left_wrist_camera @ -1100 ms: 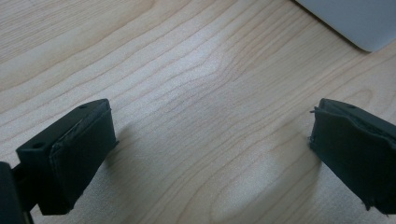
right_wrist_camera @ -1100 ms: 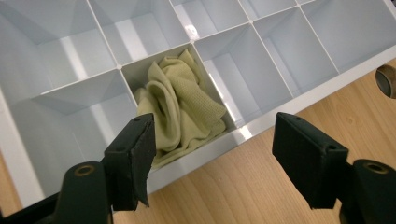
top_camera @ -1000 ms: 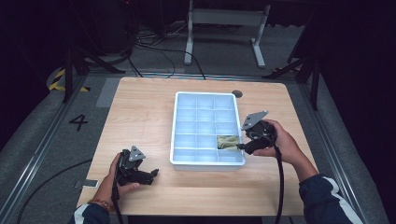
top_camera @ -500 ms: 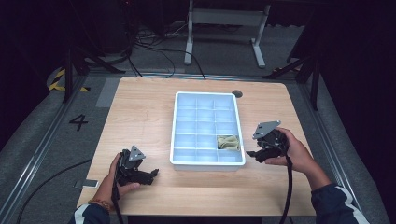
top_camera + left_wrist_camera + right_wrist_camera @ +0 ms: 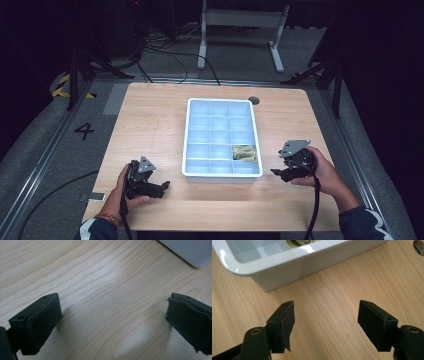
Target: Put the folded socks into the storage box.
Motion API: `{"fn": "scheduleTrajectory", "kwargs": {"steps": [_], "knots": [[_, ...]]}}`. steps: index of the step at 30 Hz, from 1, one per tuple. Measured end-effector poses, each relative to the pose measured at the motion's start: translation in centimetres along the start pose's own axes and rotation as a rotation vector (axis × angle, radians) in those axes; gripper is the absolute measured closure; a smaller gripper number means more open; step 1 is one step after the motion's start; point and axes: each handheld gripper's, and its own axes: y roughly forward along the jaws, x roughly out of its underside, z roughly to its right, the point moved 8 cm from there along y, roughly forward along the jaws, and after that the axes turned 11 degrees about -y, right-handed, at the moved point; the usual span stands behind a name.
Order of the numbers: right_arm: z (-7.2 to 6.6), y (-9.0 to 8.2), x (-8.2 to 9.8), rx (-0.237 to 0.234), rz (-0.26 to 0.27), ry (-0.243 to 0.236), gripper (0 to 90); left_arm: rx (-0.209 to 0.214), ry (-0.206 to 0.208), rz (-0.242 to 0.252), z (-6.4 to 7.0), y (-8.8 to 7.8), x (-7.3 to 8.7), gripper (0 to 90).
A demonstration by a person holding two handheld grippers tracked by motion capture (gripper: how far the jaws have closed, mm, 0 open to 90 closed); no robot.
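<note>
One small yellowish bundle [image 5: 244, 152] sits in a near-right pocket of the white tray [image 5: 186, 150]. Both grippers, right [image 5: 276, 172] and left [image 5: 165, 186], rest empty on the tabletop [image 5: 150, 115], fingers wide open. Staying clear of the tray seems wise.

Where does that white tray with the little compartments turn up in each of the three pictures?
High view: the tray lies mid-table, between the two hands.
Left gripper view: one rounded corner at the top right.
Right gripper view: a near corner and wall across the top, beyond the jaws.
Shared landmark: the light wooden table.
</note>
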Motion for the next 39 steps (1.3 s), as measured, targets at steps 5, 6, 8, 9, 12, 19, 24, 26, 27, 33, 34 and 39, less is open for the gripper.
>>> {"fn": "scheduleTrajectory", "kwargs": {"steps": [5, 6, 8, 9, 12, 19, 24, 26, 27, 33, 34, 39], "knots": [[-0.2, 0.1, 1.3, 0.013, -0.001, 0.032, 31.1, 0.000, -0.003, 0.001, 0.0, 0.0, 0.0, 0.4], [-0.2, 0.2, 1.6, 0.011, -0.001, 0.038, 31.1, 0.000, -0.003, 0.001, 0.0, 0.0, 0.0, 0.4], [-0.3, 0.3, 2.3, 0.012, -0.001, 0.051, 31.5, 0.001, -0.002, 0.001, 0.0, 0.0, 0.0, 0.4], [-0.4, 0.3, 2.6, 0.007, -0.003, 0.060, 31.6, 0.001, -0.002, 0.001, 0.0, 0.0, 0.0, 0.4], [-0.5, 0.5, 3.3, 0.013, 0.000, 0.074, 32.0, 0.000, -0.002, 0.001, 0.0, 0.0, 0.0, 0.4], [-1.2, 0.6, 5.0, 0.016, 0.015, 0.112, 32.0, 0.000, -0.003, 0.000, 0.0, 0.0, 0.0, 0.4], [-1.4, 0.4, 5.6, 0.025, 0.026, 0.123, 31.9, 0.001, -0.002, 0.001, 0.0, 0.0, 0.0, 0.4], [-1.6, 0.4, 6.0, 0.028, 0.030, 0.124, 31.8, 0.001, -0.003, 0.001, 0.0, 0.0, 0.0, 0.4], [-1.7, 0.4, 6.2, 0.030, 0.033, 0.131, 31.7, 0.000, -0.003, 0.000, 0.0, 0.0, 0.0, 0.4], [-2.0, 0.5, 7.6, 0.034, 0.058, 0.162, 31.9, 0.002, 0.003, 0.001, 0.0, 0.0, 0.0, 0.4], [-2.1, 0.5, 7.8, 0.033, 0.063, 0.172, 31.9, 0.003, 0.003, 0.002, 0.0, 0.0, 0.0, 0.4], [-2.3, 0.4, 9.1, 0.037, 0.081, 0.208, 31.9, 0.002, 0.004, 0.000, 0.0, 0.0, 0.0, 0.4]]}}
